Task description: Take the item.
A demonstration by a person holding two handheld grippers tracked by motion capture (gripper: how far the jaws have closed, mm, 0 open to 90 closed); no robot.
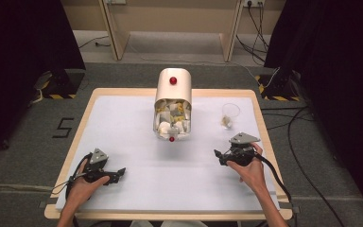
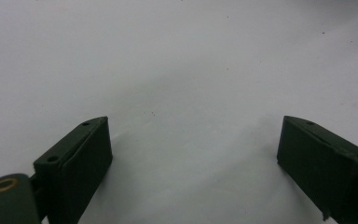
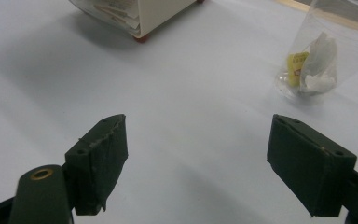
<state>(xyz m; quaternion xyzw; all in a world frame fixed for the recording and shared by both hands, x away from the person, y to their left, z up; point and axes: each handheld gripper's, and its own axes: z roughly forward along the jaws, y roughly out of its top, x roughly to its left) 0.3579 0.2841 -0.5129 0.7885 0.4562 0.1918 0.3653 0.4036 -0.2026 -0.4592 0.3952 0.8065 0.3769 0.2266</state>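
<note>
Dispenser box (image 1: 172,104) sits upper centre of the frame, long axis running away from you, its open end of sachets facing you. One clear cup (image 1: 229,116), right of it, holds a sachet; your right gripper (image 1: 223,156) is nearer. Left gripper (image 1: 118,173) lower left. Both released, empty.

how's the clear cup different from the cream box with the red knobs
The clear cup is see-through all round; the cream box has opaque cream walls with a clear front. The cup is much smaller than the box. The cup stands toward the table's right edge, nearer the right gripper; the box sits at the middle. Both hold white and yellow packets.
</note>
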